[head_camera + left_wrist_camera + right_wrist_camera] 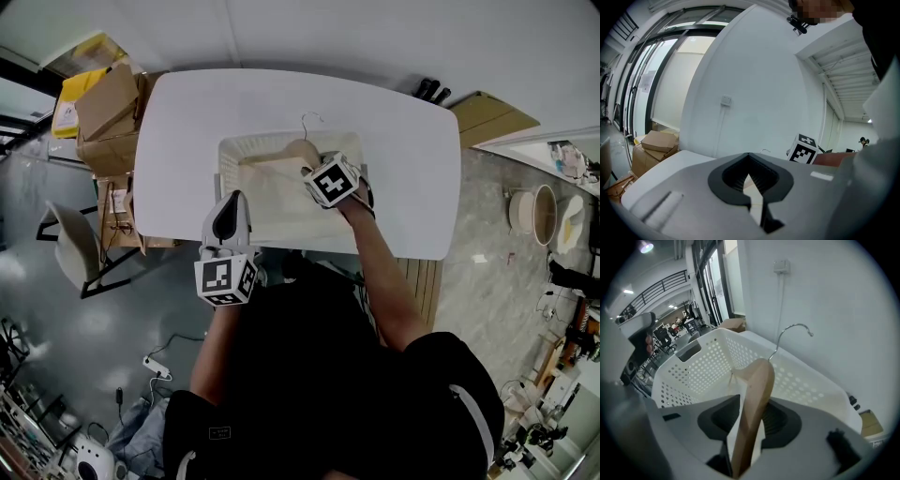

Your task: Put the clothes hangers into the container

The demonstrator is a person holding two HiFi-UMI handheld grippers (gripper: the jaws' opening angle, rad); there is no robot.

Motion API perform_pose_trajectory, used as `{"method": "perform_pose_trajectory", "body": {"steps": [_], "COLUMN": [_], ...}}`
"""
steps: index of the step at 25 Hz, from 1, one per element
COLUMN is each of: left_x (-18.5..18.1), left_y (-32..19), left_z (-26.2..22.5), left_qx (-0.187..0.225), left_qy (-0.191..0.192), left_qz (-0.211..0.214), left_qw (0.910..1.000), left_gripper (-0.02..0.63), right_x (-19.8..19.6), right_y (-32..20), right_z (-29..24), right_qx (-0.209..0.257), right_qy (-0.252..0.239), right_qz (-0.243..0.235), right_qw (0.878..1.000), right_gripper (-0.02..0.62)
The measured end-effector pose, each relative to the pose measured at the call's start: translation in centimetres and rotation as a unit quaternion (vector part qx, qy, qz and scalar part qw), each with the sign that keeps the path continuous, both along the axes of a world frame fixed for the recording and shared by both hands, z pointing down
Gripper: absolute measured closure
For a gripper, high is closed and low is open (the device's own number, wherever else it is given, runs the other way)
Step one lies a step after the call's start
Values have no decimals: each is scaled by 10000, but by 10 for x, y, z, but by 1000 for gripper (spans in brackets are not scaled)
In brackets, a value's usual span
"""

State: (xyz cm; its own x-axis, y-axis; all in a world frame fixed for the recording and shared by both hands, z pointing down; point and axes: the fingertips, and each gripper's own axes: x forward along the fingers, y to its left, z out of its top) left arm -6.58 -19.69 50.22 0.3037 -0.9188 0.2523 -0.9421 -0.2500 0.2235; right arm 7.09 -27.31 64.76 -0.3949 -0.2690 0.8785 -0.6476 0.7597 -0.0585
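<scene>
A white perforated basket [228, 150] stands in the middle of the white table [183, 112]. A wooden clothes hanger [279, 157] with a metal hook [792, 329] reaches down into it. My right gripper [315, 171] is over the basket's right half. The hanger [757, 390] runs between its jaws, with slim gaps showing on both sides, so the pads do not press it. My left gripper [231, 200] hovers at the basket's near left corner, tips together and empty. In the left gripper view, its jaws [748, 157] meet in a point, and the right gripper's marker cube [804, 149] shows beyond.
Cardboard boxes [105, 112] are stacked left of the table, with a chair [75, 248] nearer me on the floor. Flat cardboard [487, 112] lies at the table's far right. The basket wall [693, 376] has a handle slot.
</scene>
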Motion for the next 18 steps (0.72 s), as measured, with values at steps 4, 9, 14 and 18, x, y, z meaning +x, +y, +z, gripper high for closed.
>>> {"method": "perform_pose_trajectory", "body": {"steps": [4,9,14,18], "left_x": [1,1,-1,-2], "left_y": [2,3,4,5], "left_z": [-1,-2,-3,-4], "left_qx": [-4,9,10,12], "left_qy": [5,6,-9,-13], "left_qz": [5,16,-13,-25], "left_qw": [10000,10000,10000,10000], "left_gripper": [602,603,602,602], "right_x": [2,3,8,9], "right_y": [-1,-2,-2,-2], "right_z": [-2,2,6,4], "right_qx": [14,-10,-82,-103], "right_qy": [44,12,67,91], "right_qz": [-63,39,163,116], "right_qw": [10000,10000,9998,9998], "right_gripper": [449,446,443,442]}}
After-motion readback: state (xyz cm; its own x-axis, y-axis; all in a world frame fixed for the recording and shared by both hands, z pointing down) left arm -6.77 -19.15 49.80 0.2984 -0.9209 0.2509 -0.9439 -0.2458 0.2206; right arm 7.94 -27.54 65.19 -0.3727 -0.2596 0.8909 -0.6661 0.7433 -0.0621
